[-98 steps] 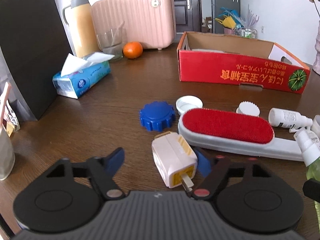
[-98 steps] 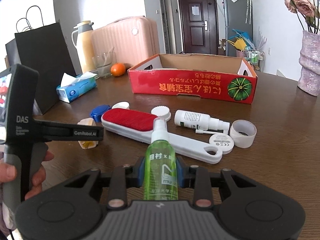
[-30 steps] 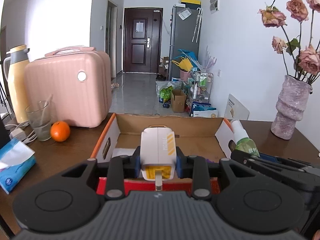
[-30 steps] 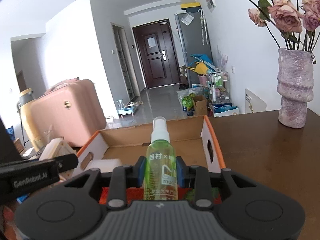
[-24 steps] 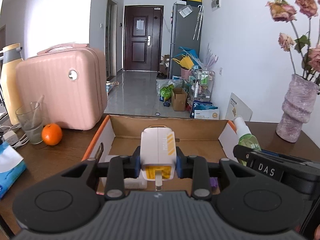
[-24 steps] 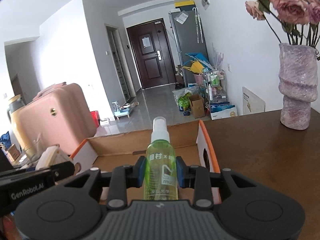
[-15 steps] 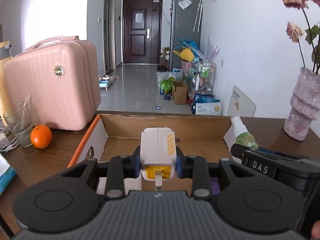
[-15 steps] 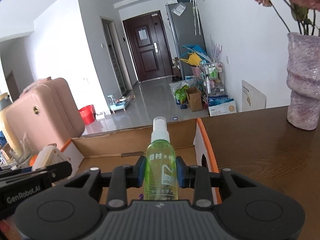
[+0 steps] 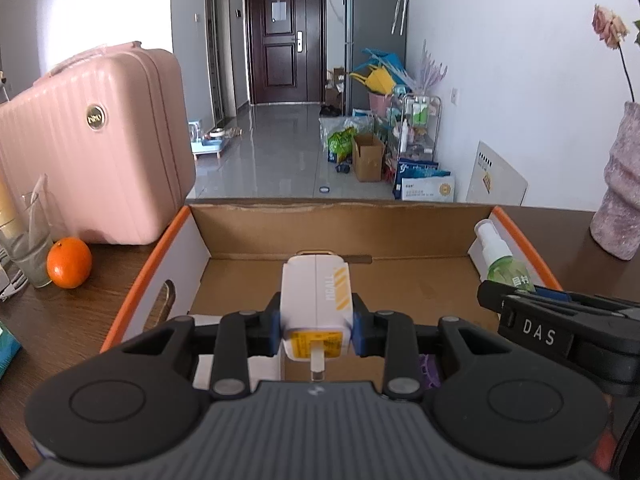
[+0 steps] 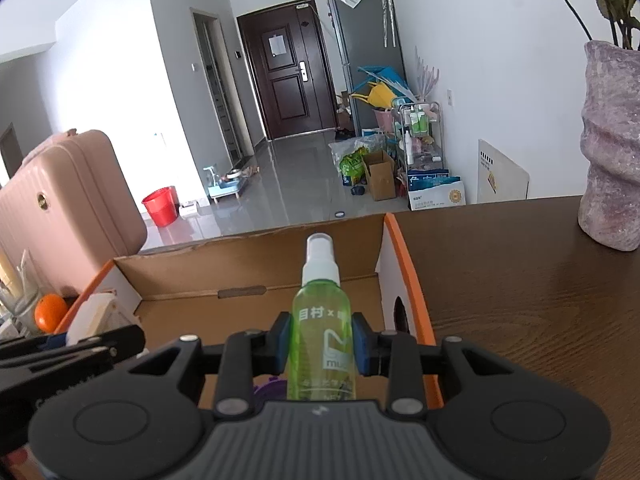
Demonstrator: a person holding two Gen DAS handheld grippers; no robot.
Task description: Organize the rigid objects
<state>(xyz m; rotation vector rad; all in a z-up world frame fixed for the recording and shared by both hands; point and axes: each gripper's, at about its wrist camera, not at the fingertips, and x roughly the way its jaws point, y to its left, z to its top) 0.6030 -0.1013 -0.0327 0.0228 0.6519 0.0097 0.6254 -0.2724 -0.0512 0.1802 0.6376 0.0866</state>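
Note:
My left gripper [image 9: 316, 330] is shut on a white plug adapter [image 9: 315, 300] with yellow stripes and holds it above the open cardboard box [image 9: 280, 232]. My right gripper [image 10: 322, 342] is shut on a green spray bottle [image 10: 322, 332] with a white nozzle, above the right end of the same box [image 10: 248, 268]. The bottle also shows at the right in the left wrist view [image 9: 502, 264], and the adapter at the left in the right wrist view [image 10: 90, 316]. A white item [image 9: 208, 368] and a purple item [image 9: 430, 372] lie in the box, mostly hidden.
A pink suitcase [image 9: 92, 148], a glass [image 9: 30, 236] and an orange [image 9: 69, 263] stand left of the box on the brown table [image 10: 520, 300]. A purple vase [image 10: 612, 148] stands at the right. The box has orange-edged side walls [image 10: 408, 280].
Both grippers have moved forward over the box with their objects still held. The box's far wall and the suitcase are closer than before.

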